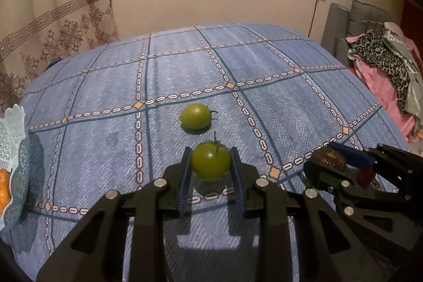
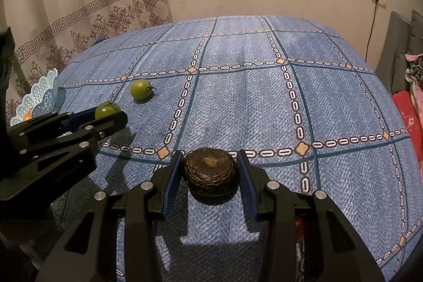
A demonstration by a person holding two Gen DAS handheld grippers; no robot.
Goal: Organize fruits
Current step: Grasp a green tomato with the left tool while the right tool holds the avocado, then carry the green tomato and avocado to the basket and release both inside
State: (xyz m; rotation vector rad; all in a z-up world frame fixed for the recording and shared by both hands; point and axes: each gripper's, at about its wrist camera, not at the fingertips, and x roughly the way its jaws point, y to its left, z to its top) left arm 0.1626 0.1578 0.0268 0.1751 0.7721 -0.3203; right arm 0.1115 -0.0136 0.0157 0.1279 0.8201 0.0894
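A green tomato [image 1: 210, 163] with a stem sits between the blue pads of my left gripper [image 1: 210, 150], which is shut on its sides just over the blue checked tablecloth [image 1: 264, 65]. A second green tomato [image 1: 195, 116] lies on the cloth just beyond it. My right gripper [image 2: 210, 153] is shut on a dark, wrinkled avocado [image 2: 210, 173] low over the cloth. The right wrist view shows the left gripper [image 2: 108, 111] at the left with its tomato [image 2: 105, 109], and the loose tomato [image 2: 141, 89] farther back.
A light blue lattice basket [image 1: 15, 149] stands at the table's left edge with an orange fruit [image 1: 4, 189] in it. A curtain hangs behind the table. A grey sofa with piled clothes [image 1: 383, 62] stands at the right.
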